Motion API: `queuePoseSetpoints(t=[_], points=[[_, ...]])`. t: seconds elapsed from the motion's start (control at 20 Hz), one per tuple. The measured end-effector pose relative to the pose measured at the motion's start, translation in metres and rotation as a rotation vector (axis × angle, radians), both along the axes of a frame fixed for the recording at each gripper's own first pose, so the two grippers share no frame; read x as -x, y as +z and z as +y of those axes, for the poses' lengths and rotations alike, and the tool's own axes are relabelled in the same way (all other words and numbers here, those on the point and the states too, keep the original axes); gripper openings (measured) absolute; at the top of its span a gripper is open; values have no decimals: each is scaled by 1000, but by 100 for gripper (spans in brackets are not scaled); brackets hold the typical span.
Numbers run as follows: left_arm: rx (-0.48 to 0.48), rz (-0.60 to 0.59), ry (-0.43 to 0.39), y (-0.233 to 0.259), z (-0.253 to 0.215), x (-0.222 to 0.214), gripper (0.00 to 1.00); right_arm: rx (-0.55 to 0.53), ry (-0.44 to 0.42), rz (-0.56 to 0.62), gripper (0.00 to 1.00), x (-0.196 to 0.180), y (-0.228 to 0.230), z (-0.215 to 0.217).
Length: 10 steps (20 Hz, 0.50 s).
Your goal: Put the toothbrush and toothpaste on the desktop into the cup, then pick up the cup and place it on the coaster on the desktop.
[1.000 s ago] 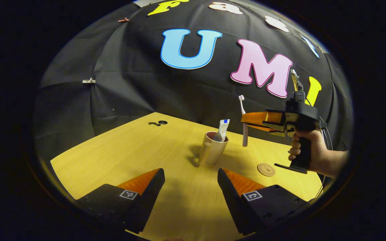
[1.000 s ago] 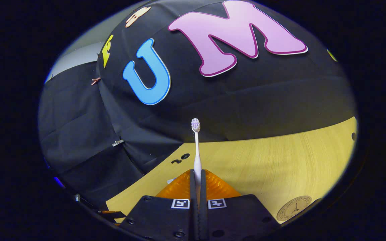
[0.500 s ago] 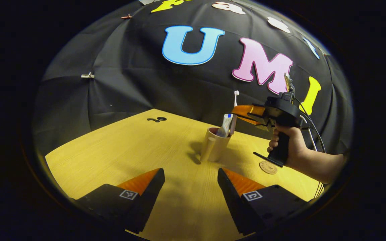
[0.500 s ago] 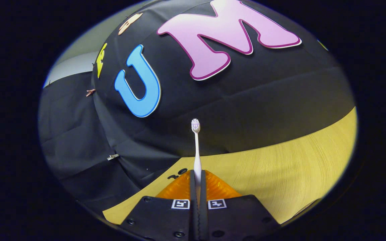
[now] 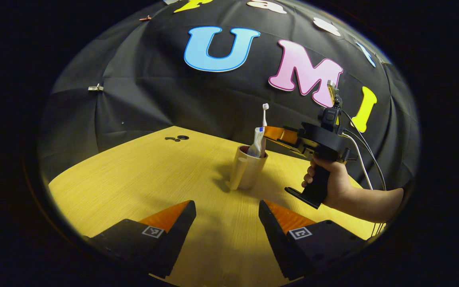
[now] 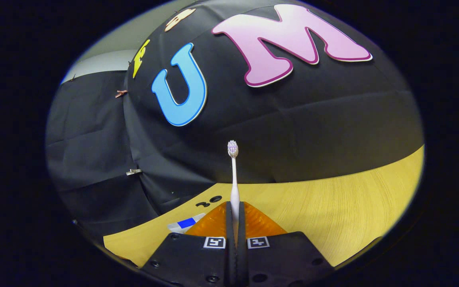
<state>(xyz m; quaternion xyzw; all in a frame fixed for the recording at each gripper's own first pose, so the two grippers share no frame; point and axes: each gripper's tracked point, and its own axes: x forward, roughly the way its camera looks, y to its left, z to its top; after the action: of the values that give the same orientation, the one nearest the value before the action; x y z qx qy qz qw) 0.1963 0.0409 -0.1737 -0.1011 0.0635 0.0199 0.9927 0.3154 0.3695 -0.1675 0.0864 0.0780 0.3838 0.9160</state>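
The right gripper (image 6: 234,217) is clamped on the toothbrush (image 6: 234,175), both fingers pressing its handle, brush head up. In the left gripper view a hand (image 5: 333,183) holds that gripper (image 5: 271,132) just above the cup (image 5: 249,171), the toothbrush (image 5: 265,115) upright over the rim beside the toothpaste (image 5: 256,142), which stands in the cup. The cup sits on the table (image 5: 134,179). The left gripper (image 5: 226,223) hangs low over the table, jaws wide apart, holding nothing
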Motion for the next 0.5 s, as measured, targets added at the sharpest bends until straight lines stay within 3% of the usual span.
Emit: queuePoseSetpoints(t=[0.25, 0.3, 0.35, 0.4, 0.5], points=[[9, 16, 2, -5, 1, -4, 98, -15, -1, 27, 10, 6, -2, -11], [8, 17, 4, -5, 2, -4, 98, -10, -2, 21, 17, 7, -1, -14], [7, 17, 4, -5, 2, -4, 98, -8, -4, 15, 5, 8, 0, -17], [6, 17, 2, -6, 0, -6, 98, -8, -3, 9, 30, 9, 2, -20], [3, 23, -2, -7, -2, -8, 97, -1, -8, 18, 30, 11, -1, -26]])
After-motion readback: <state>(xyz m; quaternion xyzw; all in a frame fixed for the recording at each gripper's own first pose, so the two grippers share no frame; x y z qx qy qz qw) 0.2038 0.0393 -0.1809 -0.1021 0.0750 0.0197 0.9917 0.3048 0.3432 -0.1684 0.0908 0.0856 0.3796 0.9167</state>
